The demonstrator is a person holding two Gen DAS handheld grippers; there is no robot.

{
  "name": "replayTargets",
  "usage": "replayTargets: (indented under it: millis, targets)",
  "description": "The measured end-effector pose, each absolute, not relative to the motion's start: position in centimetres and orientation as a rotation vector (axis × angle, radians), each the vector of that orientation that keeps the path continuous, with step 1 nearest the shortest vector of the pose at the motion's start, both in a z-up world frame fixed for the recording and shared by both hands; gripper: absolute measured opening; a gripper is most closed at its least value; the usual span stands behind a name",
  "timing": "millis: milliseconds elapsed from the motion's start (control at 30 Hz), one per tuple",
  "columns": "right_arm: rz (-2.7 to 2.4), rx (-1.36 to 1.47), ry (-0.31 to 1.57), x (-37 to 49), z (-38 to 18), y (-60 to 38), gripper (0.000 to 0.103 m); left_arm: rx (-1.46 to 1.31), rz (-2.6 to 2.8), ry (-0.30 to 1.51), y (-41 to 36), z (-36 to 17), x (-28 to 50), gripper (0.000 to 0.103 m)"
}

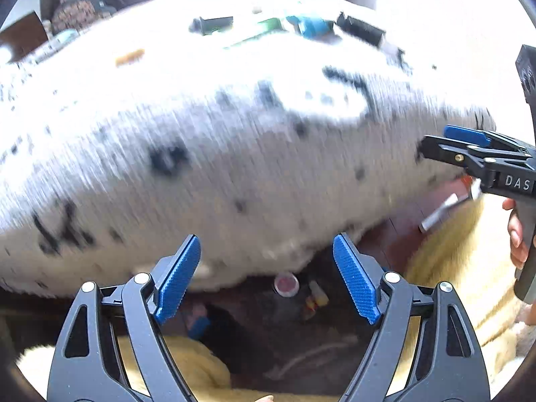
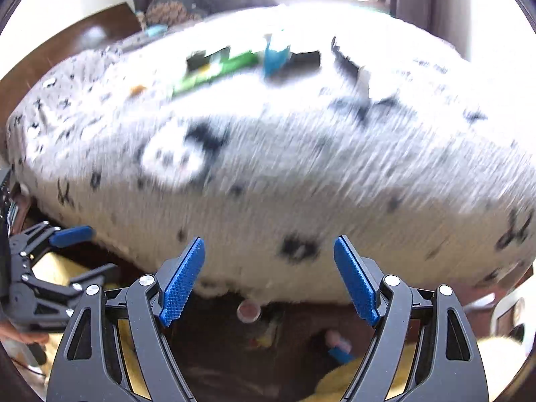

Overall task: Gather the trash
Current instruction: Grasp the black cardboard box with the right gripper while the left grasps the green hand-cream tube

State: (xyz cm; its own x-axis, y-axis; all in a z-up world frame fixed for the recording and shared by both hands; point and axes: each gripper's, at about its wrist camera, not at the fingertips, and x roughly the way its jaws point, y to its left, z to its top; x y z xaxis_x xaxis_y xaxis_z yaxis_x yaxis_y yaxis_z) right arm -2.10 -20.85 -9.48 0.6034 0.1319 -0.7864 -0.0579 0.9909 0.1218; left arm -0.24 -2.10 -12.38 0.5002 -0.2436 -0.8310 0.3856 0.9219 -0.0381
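Two handheld grippers are hovering over the near edge of a bed (image 1: 234,154) draped in a fuzzy white cover speckled with black marks, both pictures blurred. The left gripper (image 1: 267,278) is standing with its ridged blue pads spread apart and nothing between them; the right gripper (image 2: 269,279) is likewise gaping, empty. On the far side of the bed, scattered trash is lying on the cover: a flat green packet (image 2: 217,68), a teal wrapper (image 2: 276,54), dark boxy pieces (image 1: 361,28) and a small orange scrap (image 1: 130,56). Below the bed's near edge, in shadow on the dark floor, a small round cap (image 1: 285,284) is sitting beside blurred litter, too smeared to identify. A pale yellow fleecy cloth (image 1: 469,268) is bunching beside the bed's near corner. No container can be made out.
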Motion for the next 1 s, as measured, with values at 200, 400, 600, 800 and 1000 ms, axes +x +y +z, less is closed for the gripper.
replayTargets:
  millis: [200,400,600,800,1000]
  targets:
    - [0.026,0.072,0.827,1.6,-5.2,-24.4,0.081,0.171,-0.37,0.902,-2.8,-8.5,4.8,0.077]
    - [-0.063,0.068,0.831,7.5,-3.8,-28.3,0.087,0.217,-0.374,0.86,-5.4,-6.3,10.4,0.077]
    - [-0.068,0.034,0.878,12.6,-5.0,-28.7,0.088,0.259,-0.354,0.835,-8.2,-5.8,15.8,0.077]
    - [-0.065,0.056,0.929,16.0,-6.7,-29.2,0.088,0.293,-0.338,0.869,-10.2,-7.5,20.0,0.076]
    - [-0.059,0.073,0.967,18.1,-8.0,-29.5,0.088,0.284,-0.32,0.909,-10.7,-9.6,23.1,0.076]
